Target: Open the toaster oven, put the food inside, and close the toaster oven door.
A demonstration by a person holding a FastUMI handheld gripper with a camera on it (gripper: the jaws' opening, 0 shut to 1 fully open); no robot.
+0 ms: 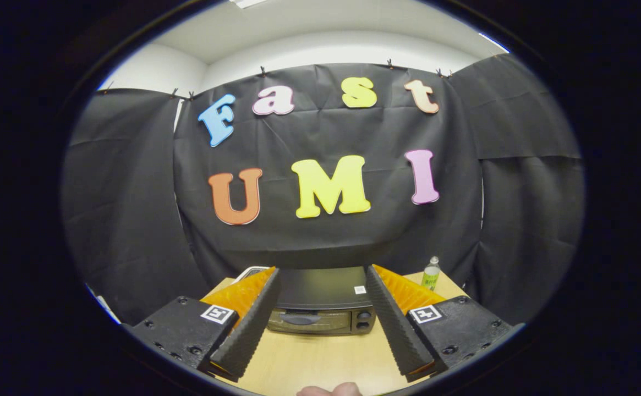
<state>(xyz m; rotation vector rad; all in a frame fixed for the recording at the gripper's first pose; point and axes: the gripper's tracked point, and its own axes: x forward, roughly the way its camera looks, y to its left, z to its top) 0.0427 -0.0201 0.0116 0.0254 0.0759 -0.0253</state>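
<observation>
A black toaster oven (320, 302) stands on the wooden table (320, 357), beyond my fingers and framed between them. Its door is closed, with a handle (300, 318) across the front and two knobs (363, 320) at its right. My gripper (320, 272) is open and holds nothing; the left finger (248, 324) and the right finger (394, 322) stand wide apart well above the table. A bit of a hand (328, 390) shows at the table's near edge.
A small bottle with a green label (431, 275) stands on the table right of the oven, behind the right finger. A white object (248, 271) peeks out left of the oven. Black cloth walls close the booth behind and at both sides.
</observation>
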